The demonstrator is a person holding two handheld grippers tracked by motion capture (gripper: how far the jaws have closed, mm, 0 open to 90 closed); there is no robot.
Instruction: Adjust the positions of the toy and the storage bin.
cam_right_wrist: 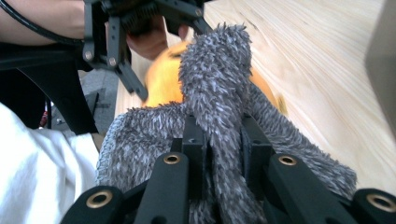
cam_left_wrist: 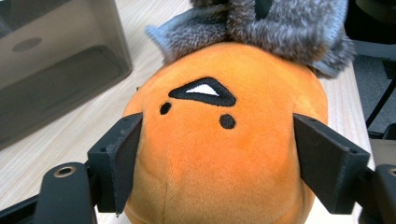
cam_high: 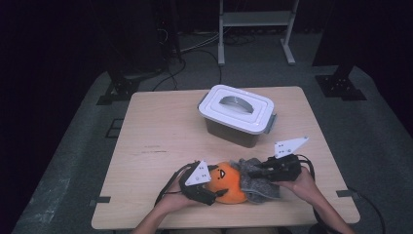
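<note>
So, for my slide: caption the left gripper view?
Left gripper straddling an orange plush toy under a grey cloth.

Through the left gripper view I saw the left gripper [cam_left_wrist: 217,154] straddling an orange plush toy [cam_left_wrist: 219,158], its two black jaws set against the toy's flanks, one on each side. The toy's stitched face looked up at me: a black-edged white patch with two dark dots below it. A grey furry cloth [cam_left_wrist: 261,28] lay against the toy's far end. All of it sat on the pale wooden table [cam_left_wrist: 60,149], with a translucent grey container [cam_left_wrist: 56,65] at upper left.
</note>
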